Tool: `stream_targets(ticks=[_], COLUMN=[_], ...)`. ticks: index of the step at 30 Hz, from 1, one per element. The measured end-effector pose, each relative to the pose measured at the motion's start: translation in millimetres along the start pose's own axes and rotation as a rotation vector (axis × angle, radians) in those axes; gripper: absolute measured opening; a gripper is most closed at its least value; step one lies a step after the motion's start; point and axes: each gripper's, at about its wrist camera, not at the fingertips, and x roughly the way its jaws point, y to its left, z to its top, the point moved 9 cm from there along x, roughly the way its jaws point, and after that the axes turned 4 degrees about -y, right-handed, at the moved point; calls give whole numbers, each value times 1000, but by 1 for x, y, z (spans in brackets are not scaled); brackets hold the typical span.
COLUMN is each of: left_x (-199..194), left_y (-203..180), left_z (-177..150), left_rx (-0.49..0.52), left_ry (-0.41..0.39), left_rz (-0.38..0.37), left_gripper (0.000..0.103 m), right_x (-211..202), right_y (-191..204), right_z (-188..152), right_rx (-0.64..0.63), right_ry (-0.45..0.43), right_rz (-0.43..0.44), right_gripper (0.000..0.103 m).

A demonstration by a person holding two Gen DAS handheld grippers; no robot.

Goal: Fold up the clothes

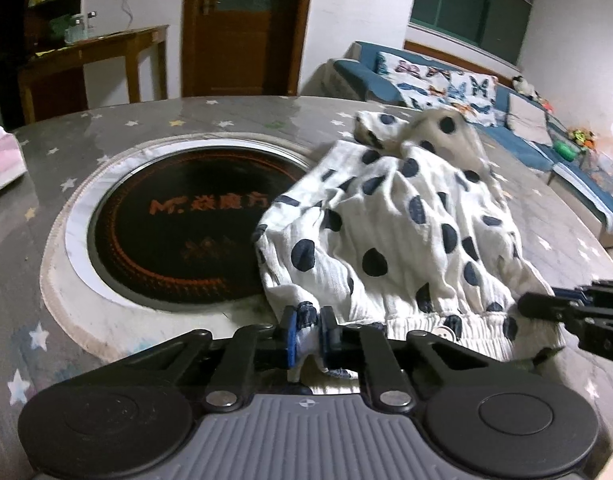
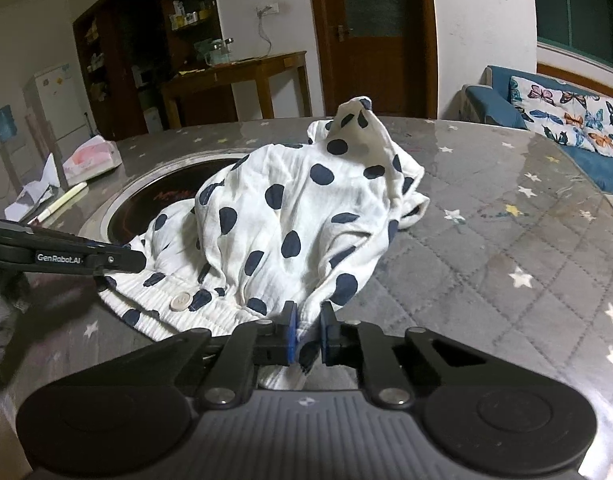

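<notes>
Garment (image 1: 390, 236): white cloth with dark blue dots, crumpled in a loose heap on the table (image 1: 46, 240). It lies straight ahead of both tools, its far end peaked upward. The near edge is a gathered elastic band with one pale button (image 2: 181, 302) sewn on it. The left part of the heap, as the left tool sees it, overhangs the round cooker plate.

Left gripper (image 1: 306, 334): blue-padded fingers drawn close together, pinching a fold of the gathered band at the garment's near left corner. In the right wrist view its black arm enters from the left and meets the cloth edge.

Right gripper (image 2: 307, 330): fingers likewise drawn close, clamped on a bunch of the same band at the near right corner. In the left wrist view its black linkage shows at the right edge, touching the band.

Table: grey quilted cover printed with small stars, under a glossy clear sheet.

Cooker plate (image 1: 178, 224): black round disc with orange lettering, set in a metal ring in the table, ahead and left of the left tool.

Tissue pack (image 2: 92, 158): pink and white, far left of the right tool, on the table.

Pen (image 2: 62, 202): pale, near the tissue pack.

Sofa (image 2: 566, 128): blue, with butterfly-print cover, beyond the table to the right.
</notes>
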Motion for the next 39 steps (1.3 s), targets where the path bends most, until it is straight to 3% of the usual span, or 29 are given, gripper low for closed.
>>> stream_targets(ticks=[11, 15, 21, 23, 32, 39], left_x=[-43, -56, -75, -79, -92, -46], left_y=[-26, -28, -28, -31, -40, -38], left_z=[-43, -53, -34, -25, 13, -9], left_rx=[59, 67, 65, 65, 53, 34], left_ry=[61, 78, 26, -2, -123, -10], left_rz=[-98, -125, -150, -156, -187, -200], left_gripper=[12, 15, 20, 22, 43, 43], right_x=[-57, -71, -80, -76, 4, 97], right_y=[10, 16, 10, 10, 17, 18], right_z=[-34, -38, 10, 31, 117, 150], right_rx=[-76, -109, -168, -193, -272, -306], right_ry=[101, 127, 51, 17, -35, 59], right_rz=[83, 114, 110, 103, 96, 72], right_gripper=[10, 16, 18, 26, 34, 35])
